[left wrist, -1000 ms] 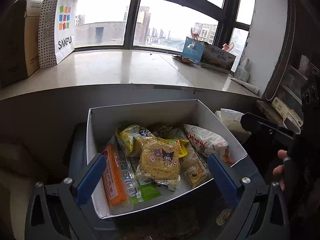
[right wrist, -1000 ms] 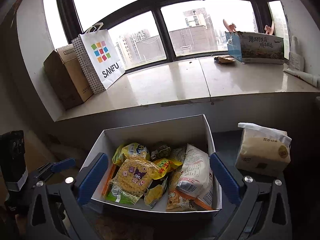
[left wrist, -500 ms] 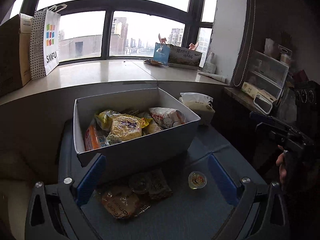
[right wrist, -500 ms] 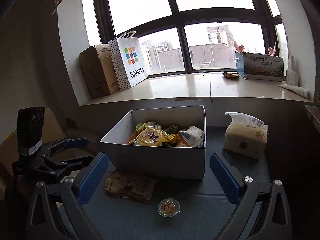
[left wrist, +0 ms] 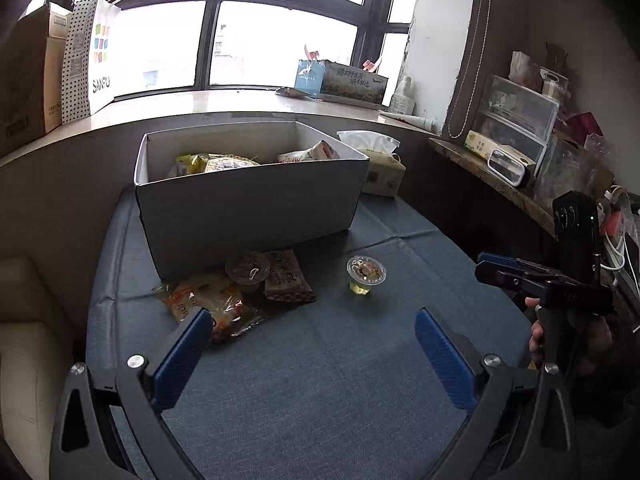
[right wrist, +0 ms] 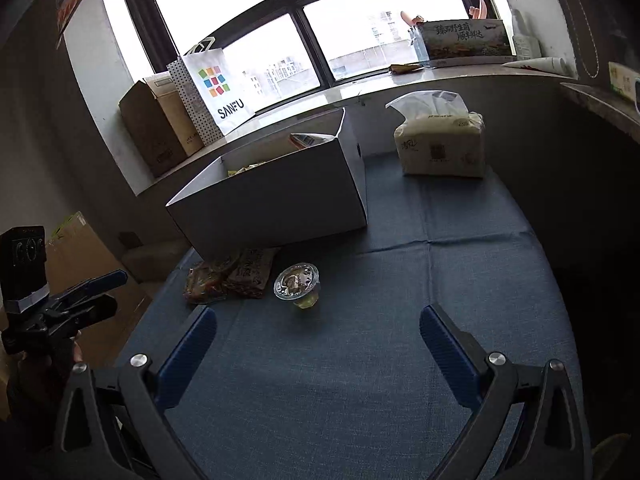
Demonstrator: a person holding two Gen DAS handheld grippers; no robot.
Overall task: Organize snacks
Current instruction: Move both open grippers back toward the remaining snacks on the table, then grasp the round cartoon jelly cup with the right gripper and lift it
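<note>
Right wrist view is showing my grippers [right wrist: 318, 342] [left wrist: 312, 344] both hanging released, and I am risking tipping the jelly cup [right wrist: 297, 283] by clenching off-centre.

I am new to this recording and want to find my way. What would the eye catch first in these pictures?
First the big white box at the back of the blue cloth, with snack bags showing over its rim. Next, the loose snacks in front of it: the clear jelly cup standing alone and the packets lying by the box's front wall. Both claws, left claw and right claw, hang open and empty above the bare cloth.
</note>
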